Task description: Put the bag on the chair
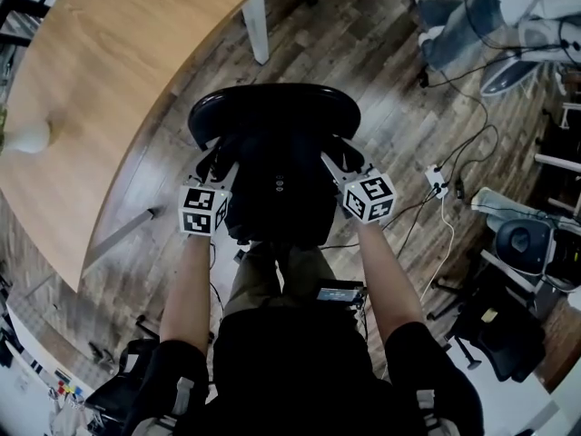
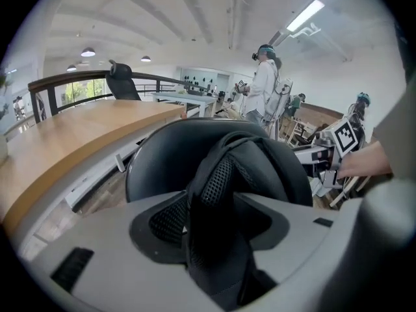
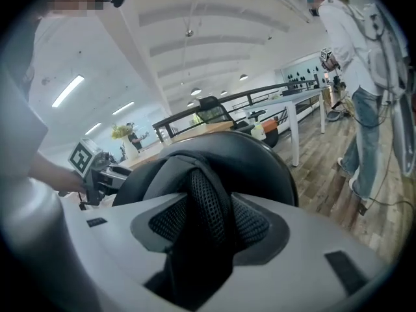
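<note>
Head view looks down on the black bag (image 1: 277,193) sitting on the seat of the black chair (image 1: 272,107), its top close against the curved backrest, beside the wooden tabletop (image 1: 109,71). The left gripper (image 1: 214,162) and right gripper (image 1: 338,163) flank the bag at its upper corners. In the left gripper view a padded mesh strap (image 2: 218,184) runs up between the jaws, which stand wide and do not seem to pinch it. The right gripper view shows the same on its side: jaws wide, a second strap (image 3: 207,203) lying loose in the gap. The bag looks to be resting on the chair already, so the step in hand is judged to be the let-go. To do it well, keep both jaws fully spread and draw each gripper straight back along its own line so the mesh slides out without catching, moving both together so the bag is not tugged sideways or tipped forward off the seat
</note>
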The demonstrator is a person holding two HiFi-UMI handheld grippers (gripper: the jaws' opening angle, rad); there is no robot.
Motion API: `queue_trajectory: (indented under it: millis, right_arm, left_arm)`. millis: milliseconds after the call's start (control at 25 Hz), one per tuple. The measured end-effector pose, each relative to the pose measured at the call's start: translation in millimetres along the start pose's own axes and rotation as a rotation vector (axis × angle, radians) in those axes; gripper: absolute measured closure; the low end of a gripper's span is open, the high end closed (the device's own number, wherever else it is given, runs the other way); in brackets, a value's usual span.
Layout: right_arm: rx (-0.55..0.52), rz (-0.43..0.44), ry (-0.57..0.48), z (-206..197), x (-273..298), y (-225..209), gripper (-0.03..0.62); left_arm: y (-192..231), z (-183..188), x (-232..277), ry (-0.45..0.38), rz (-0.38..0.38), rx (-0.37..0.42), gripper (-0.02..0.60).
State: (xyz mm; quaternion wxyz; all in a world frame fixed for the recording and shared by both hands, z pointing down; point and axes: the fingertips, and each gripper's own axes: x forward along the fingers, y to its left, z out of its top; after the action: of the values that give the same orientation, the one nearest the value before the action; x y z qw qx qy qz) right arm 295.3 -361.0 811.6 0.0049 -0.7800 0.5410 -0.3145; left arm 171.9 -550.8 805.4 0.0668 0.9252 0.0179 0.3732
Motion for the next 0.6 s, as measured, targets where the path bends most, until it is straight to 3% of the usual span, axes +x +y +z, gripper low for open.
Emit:
queue_trajectory:
  millis: [240,480,600]
  right_arm:
    - [-0.008,-0.073,-0.107,31,-33,-3,0.431]
    - [-0.062,-0.135,-0.274,84,-90,33,0.582]
    - [-0.089,-0.171,-0.355,104,-127,61,0.582]
  left_arm:
    - [5,26,-31,-0.115,0.018,-0.020,0.375]
    - [-3,80,-100,-0.339,0.015,-0.018,0.512]
    - [-13,103,-147,-0.455,0.002,-0.022,0.577]
